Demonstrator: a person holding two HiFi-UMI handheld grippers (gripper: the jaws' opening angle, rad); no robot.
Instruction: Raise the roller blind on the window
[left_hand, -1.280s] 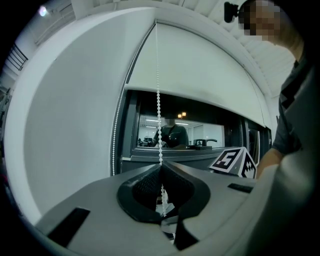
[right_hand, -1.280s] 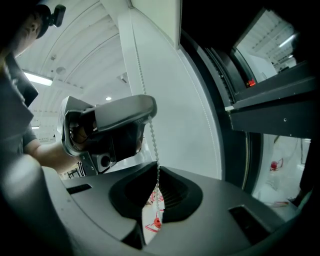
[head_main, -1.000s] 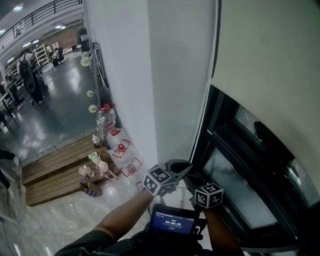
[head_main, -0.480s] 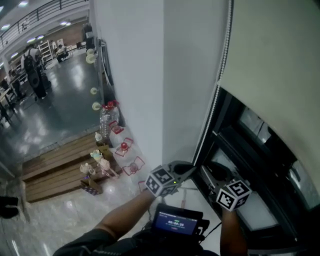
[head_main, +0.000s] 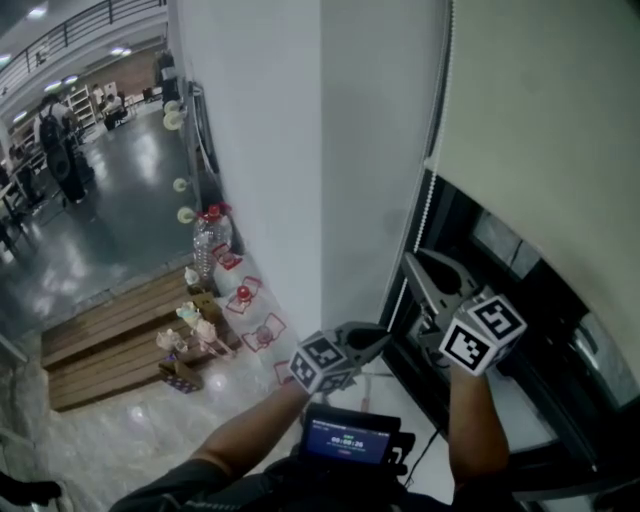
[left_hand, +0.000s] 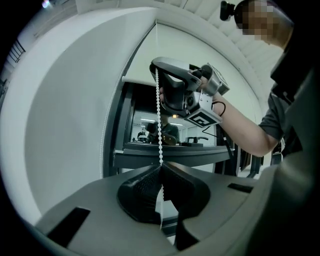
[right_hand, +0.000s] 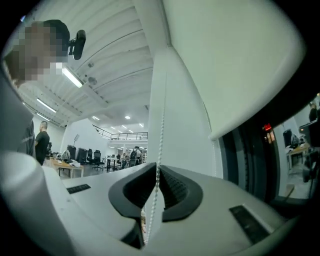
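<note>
The roller blind (head_main: 540, 110) hangs over the upper part of the window (head_main: 500, 250). In the head view its bottom edge crosses the window at a slant, with dark frame and glass bare beneath it. The bead chain (left_hand: 159, 120) drops along the window's left side, between the frame and the white pillar (head_main: 370, 140).

The left hand-held gripper (left_hand: 161, 171) is closed on that chain low at the window's left edge. It points about level, and the beads pass straight between its ribbed pads. The right hand-held gripper (right_hand: 158, 169) sits higher on the same chain, above the left one and just under the blind's bottom edge, tilted a little upward. Its jaws have just been closing, and their tips meet on the chain, which runs up from between them along the pillar.

Left of the window, beyond the pillar, a wooden platform (head_main: 110, 340) lies on the glossy floor (head_main: 130, 200), with a large water bottle (head_main: 205, 240) and small items beside it.
</note>
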